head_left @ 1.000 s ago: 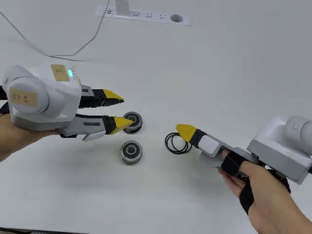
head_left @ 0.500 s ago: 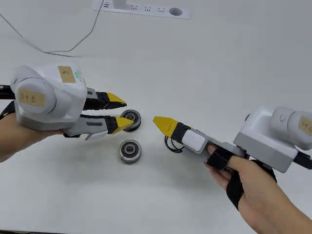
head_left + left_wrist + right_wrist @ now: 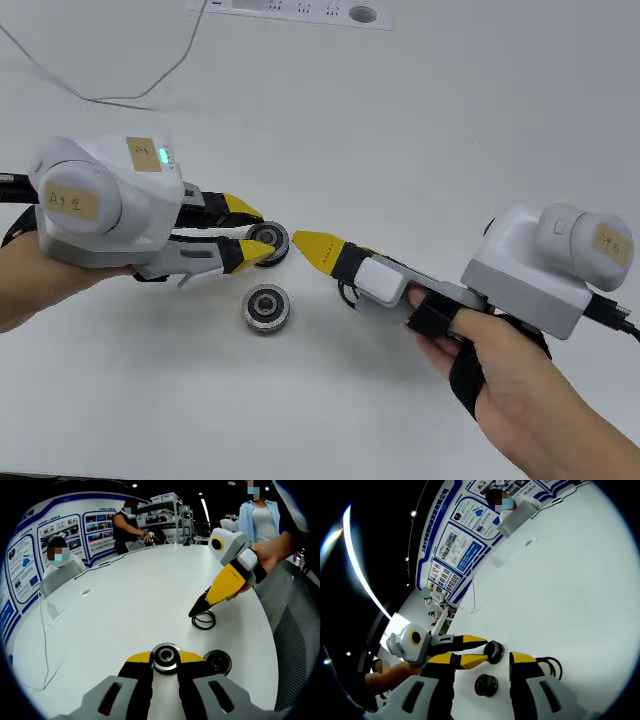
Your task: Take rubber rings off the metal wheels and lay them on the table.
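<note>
Two metal wheels with black rubber rims lie on the white table point(image 3: 430, 150). The far wheel point(image 3: 272, 238) point(image 3: 166, 658) point(image 3: 494, 651) sits between the yellow tips of my left gripper point(image 3: 266, 230) point(image 3: 166, 656), which is shut on it. The near wheel point(image 3: 267, 307) point(image 3: 218, 661) point(image 3: 486, 685) lies free. My right gripper point(image 3: 312, 247) point(image 3: 484, 659) is open, its tips just right of the held wheel and holding nothing. Loose black rubber rings point(image 3: 204, 621) point(image 3: 551, 667) lie on the table under the right gripper, partly hidden in the head view.
A white power strip point(image 3: 290, 10) lies at the table's far edge, and a grey cable point(image 3: 150, 85) runs from it to the left. People stand and sit around the far end of the table point(image 3: 60, 560).
My right gripper has moved left, off the rubber rings, up to the far wheel. My left gripper has closed in on that wheel. The head camera has drifted slightly.
</note>
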Demonstrator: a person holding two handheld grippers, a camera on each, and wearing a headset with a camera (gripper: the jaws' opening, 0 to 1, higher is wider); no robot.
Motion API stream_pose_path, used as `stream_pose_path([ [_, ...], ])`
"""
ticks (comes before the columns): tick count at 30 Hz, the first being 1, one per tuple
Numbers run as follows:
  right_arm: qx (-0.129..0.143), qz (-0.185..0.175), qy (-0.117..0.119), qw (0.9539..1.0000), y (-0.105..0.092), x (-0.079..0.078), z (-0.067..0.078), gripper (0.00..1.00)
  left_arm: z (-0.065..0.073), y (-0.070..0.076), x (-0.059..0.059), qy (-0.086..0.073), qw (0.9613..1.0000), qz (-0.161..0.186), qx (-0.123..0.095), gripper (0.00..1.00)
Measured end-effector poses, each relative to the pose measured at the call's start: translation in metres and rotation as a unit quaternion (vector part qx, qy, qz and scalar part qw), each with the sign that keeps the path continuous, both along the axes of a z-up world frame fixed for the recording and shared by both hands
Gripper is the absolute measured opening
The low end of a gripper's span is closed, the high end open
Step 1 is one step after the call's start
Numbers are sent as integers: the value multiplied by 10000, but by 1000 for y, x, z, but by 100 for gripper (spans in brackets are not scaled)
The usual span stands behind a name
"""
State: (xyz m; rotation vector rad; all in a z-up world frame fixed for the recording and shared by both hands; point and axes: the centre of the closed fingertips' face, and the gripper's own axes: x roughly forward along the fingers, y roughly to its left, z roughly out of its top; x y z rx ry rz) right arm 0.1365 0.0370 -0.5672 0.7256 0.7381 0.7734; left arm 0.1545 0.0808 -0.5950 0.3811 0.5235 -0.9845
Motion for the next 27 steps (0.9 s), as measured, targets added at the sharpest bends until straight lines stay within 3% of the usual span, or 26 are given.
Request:
stream_pose_path([
  [18, 42, 110, 33, 9999, 12, 2, -4, 45, -2, -1, -2, 88, 9999, -43, -68, 14],
  [27, 141, 242, 140, 9995, 27, 4, -7, 51, -3, 0, -1, 90, 9999, -84, -94, 14],
])
